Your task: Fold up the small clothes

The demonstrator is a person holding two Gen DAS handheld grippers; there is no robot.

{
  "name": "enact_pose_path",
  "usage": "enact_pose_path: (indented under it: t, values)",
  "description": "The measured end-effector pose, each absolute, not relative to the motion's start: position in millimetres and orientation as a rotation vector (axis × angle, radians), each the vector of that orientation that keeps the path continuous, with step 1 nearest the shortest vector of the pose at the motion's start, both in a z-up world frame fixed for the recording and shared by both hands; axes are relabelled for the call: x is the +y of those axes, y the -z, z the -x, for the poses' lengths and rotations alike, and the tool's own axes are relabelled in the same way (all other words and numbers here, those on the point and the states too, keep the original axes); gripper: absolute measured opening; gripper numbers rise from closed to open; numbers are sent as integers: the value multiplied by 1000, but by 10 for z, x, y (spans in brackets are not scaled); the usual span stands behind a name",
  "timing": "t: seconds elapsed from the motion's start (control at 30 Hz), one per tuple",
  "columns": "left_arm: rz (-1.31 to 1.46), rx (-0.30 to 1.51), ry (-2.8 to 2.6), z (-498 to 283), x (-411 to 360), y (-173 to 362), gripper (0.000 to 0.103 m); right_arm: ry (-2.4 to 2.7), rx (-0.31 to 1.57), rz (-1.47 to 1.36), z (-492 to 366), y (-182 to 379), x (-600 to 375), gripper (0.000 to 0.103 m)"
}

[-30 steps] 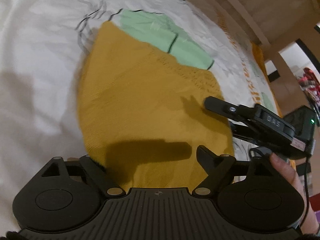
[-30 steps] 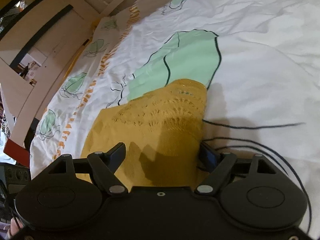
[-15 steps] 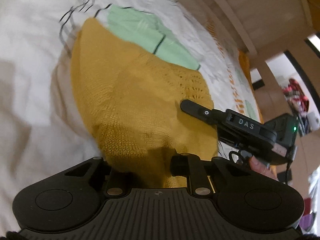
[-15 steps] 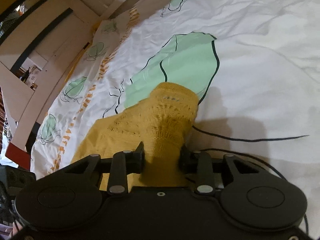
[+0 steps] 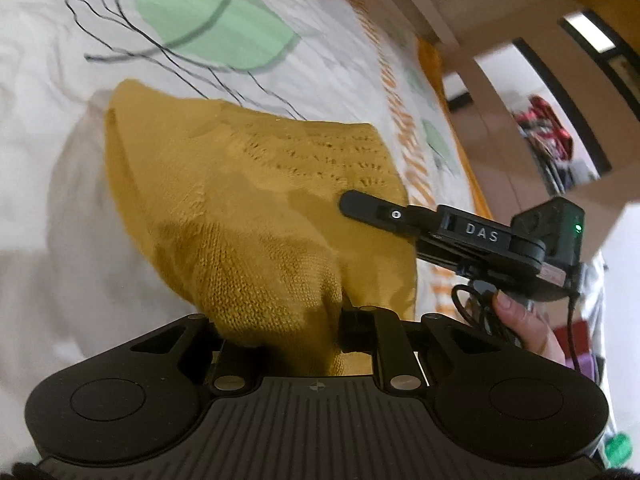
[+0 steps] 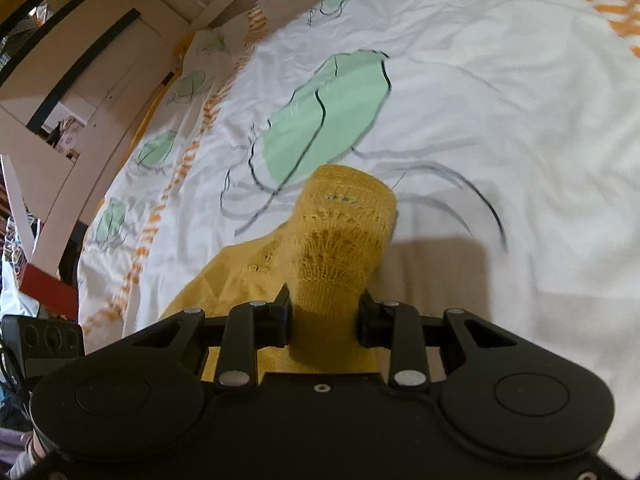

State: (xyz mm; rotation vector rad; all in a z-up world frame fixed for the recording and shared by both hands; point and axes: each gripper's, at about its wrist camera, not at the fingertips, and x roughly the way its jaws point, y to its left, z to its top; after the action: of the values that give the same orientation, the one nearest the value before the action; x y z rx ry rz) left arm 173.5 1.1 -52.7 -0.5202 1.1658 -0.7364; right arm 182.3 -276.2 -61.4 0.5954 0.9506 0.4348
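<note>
A mustard-yellow knitted garment [image 5: 248, 208] lies on a white bedsheet [image 5: 48, 200] printed with green leaves. My left gripper [image 5: 286, 328] is shut on the garment's near edge, and the bunched knit rises off the sheet between its fingers. In the right wrist view my right gripper [image 6: 324, 316] is shut on another bunch of the same garment [image 6: 340, 232], held up above the sheet [image 6: 500, 100]. From the left wrist view, the right gripper's upper finger [image 5: 368, 210] lies across the cloth's right side, with a person's hand [image 5: 520, 320] behind it.
A wooden bed frame [image 5: 460, 12] runs along the sheet's far side, with a doorway and hanging clothes [image 5: 548, 132] beyond it. In the right wrist view white cupboard doors [image 6: 80, 64] stand past the bed's left edge. The left gripper's camera body [image 6: 40, 344] shows at the lower left.
Both grippers went from open over the flat garment to shut on its near edge. They then lifted and carried the cloth forward, so it bunches up and uncovers more of the sheet.
</note>
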Motion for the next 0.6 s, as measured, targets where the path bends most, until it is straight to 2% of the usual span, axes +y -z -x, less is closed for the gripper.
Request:
enact_pose_path:
  t: [0.17, 0.23, 0.3, 0.6]
  values:
    - [428, 1203, 620, -1477, -110, 671, 22, -256, 925, -449, -1591, 674, -2975, 42]
    - [371, 1202, 561, -1401, -104, 760, 25, -194, 903, -471, -1604, 785, -3138, 52]
    - [324, 1151, 553, -1289, -84, 754, 26, -188, 896, -540, -1608, 844, -3218, 52]
    - [154, 915, 406, -904, 36, 386, 27, -188, 756, -391, -1423, 476, -3019, 56]
